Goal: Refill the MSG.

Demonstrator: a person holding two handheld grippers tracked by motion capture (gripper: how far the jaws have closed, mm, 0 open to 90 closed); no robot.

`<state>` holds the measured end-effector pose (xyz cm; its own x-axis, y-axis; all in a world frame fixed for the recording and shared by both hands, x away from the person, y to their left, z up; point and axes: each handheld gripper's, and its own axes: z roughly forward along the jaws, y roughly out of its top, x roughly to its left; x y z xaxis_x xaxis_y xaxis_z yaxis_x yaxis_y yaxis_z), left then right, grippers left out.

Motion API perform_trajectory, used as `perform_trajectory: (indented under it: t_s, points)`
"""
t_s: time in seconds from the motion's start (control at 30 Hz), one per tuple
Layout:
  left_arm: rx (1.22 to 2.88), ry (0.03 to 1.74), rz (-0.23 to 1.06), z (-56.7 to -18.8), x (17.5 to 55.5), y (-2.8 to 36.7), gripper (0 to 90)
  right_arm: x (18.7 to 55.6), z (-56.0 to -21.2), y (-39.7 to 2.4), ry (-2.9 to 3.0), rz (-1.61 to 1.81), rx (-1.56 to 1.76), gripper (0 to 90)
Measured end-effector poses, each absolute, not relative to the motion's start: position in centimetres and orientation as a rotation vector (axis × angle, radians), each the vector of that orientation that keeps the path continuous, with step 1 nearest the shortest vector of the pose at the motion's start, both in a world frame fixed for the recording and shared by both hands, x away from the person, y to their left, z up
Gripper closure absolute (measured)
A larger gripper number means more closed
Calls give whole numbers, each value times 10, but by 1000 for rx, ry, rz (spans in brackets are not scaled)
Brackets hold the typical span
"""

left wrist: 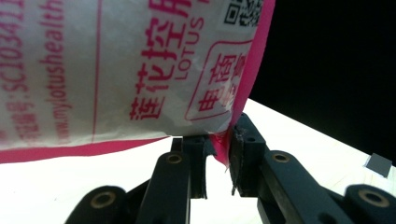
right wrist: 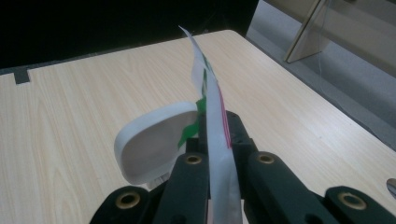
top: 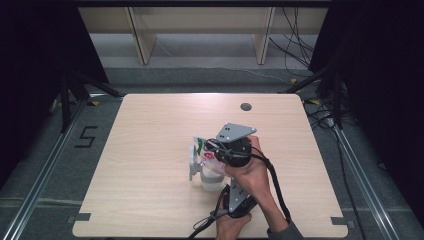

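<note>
Now my right gripper (right wrist: 215, 140) jaws pinch the thin white and pink paper packet (left wrist: 116, 70); my left gripper (left wrist: 219, 161) jaws hold its pink edge above the pale wooden desk (top: 150, 150).

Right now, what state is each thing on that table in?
Packet: held up off the table, gripped at two edges.
White lid: flipped open, tilted beside the packet.
Clear container: standing upright on the table.
Left hand-held gripper: pinching the packet's pink edge.
Right hand-held gripper: shut on the packet.
</note>
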<state>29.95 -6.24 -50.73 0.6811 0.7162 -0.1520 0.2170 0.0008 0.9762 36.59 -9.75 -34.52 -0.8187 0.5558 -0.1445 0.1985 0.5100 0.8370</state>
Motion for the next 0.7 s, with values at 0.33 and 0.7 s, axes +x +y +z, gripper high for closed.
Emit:
perform_trajectory:
  t_s: [0.33,0.7]
  points:
    - [1559,801,459,-506,300,-64,774,367,-346,-97,2354,1226,634,889]
    - [1566,796,463,-506,300,-64,774,368,-345,-97,2377,1223,623,889]
